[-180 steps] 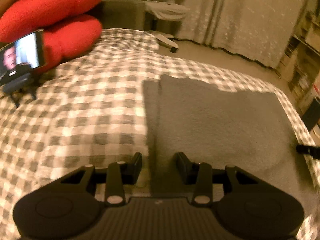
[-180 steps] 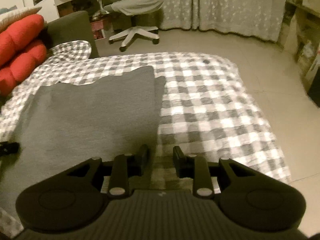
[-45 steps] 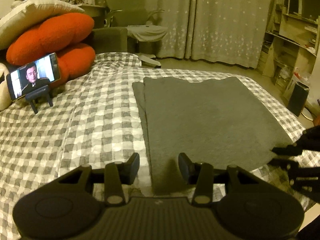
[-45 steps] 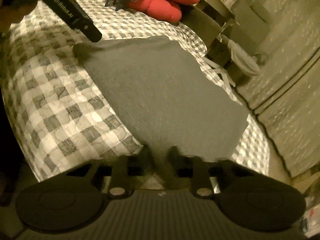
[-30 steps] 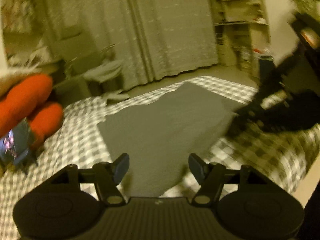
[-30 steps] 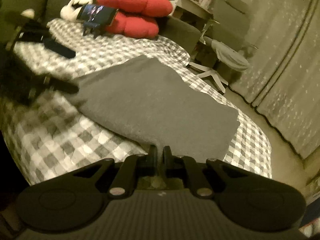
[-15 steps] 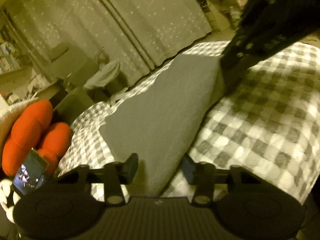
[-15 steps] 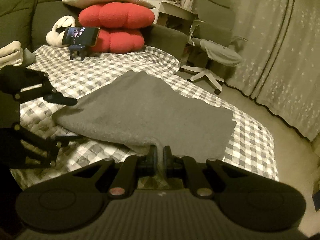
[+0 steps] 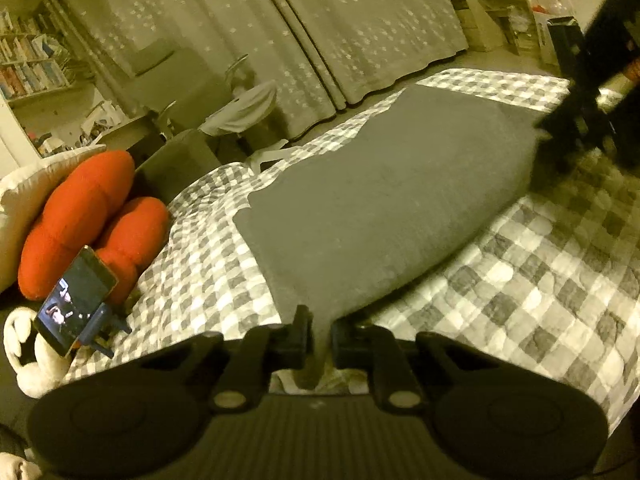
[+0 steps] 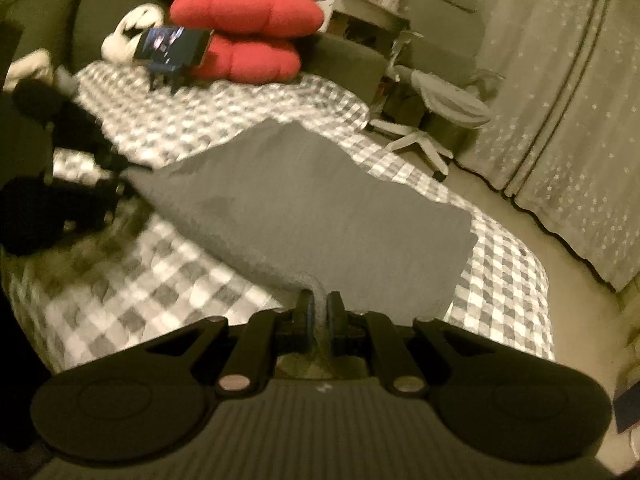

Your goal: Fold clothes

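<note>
The left gripper (image 9: pixel 319 336) is pinching the near corner of the one grey garment (image 9: pixel 384 208), its fingers nearly closed with cloth bunched between them. In its own view the right gripper (image 10: pixel 319 310) is clamping the other near corner, fingers almost touching around a roll of fabric. Both near corners are lifting off the checked quilt (image 9: pixel 540 280), so the near edge is hanging between the two grippers while the far part is lying flat on the bed. The garment's long axis is running away from the fingers toward the curtains (image 9: pixel 320 32). Each gripper is equally close to its own corner. I judge a fold is under way, turning on carrying the near edge toward the far edge. Farther left, two red cushions (image 9: pixel 88 220) are stacking behind one phone (image 9: pixel 74 300); one chair (image 10: pixel 436 108) is standing beyond the bed.
</note>
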`<control>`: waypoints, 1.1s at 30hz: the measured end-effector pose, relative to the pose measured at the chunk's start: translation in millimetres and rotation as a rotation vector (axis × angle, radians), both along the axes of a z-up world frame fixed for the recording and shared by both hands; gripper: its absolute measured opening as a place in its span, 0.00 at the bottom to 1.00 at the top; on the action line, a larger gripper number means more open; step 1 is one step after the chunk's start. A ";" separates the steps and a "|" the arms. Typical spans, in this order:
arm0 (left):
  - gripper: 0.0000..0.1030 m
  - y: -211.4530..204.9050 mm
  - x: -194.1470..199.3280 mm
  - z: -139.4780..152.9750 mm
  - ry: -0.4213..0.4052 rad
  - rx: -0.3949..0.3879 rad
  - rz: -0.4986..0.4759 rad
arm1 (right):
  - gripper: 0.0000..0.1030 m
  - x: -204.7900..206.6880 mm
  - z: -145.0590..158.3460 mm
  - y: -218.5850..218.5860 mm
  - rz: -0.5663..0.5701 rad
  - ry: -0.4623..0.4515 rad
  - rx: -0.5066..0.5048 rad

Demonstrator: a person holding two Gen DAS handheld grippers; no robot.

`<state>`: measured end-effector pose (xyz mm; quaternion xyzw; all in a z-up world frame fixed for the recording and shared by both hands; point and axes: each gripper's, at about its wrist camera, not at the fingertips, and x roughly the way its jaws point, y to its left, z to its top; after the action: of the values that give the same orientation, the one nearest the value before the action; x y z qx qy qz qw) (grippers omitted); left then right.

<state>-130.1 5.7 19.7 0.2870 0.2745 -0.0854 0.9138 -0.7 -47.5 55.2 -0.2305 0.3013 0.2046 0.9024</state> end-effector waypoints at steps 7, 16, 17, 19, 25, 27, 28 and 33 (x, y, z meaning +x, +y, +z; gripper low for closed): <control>0.11 3.1 5.8 -1.8 0.014 -0.008 0.010 | 0.28 -2.3 -19.9 -3.3 -0.011 0.017 -0.158; 0.11 8.5 3.5 -1.4 0.024 -0.020 0.015 | 0.10 -1.9 -17.8 -19.5 -0.036 0.031 -0.132; 0.10 8.6 3.1 -0.9 0.023 -0.021 0.015 | 0.09 -2.3 -17.4 -19.4 -0.034 0.026 -0.133; 0.07 9.8 2.4 1.7 0.016 -0.036 0.015 | 0.08 -3.3 -15.8 -18.7 -0.030 0.015 -0.134; 0.06 28.1 -3.1 23.6 0.000 -0.185 0.000 | 0.06 -11.5 0.0 -27.8 -0.022 -0.029 -0.055; 0.06 32.2 -5.6 27.4 -0.003 -0.215 -0.004 | 0.06 -14.7 4.1 -32.6 -0.016 -0.034 -0.025; 0.06 33.5 -7.3 29.2 -0.005 -0.225 -0.009 | 0.06 -16.9 5.4 -33.6 -0.008 -0.040 -0.019; 0.06 40.4 -15.6 38.1 -0.022 -0.265 -0.043 | 0.05 -26.1 8.2 -38.1 0.020 -0.064 -0.009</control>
<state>-145.6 46.1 57.8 0.1706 0.2443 -0.1374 0.9446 -26.8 -85.6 63.4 -0.2437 0.2710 0.2049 0.9084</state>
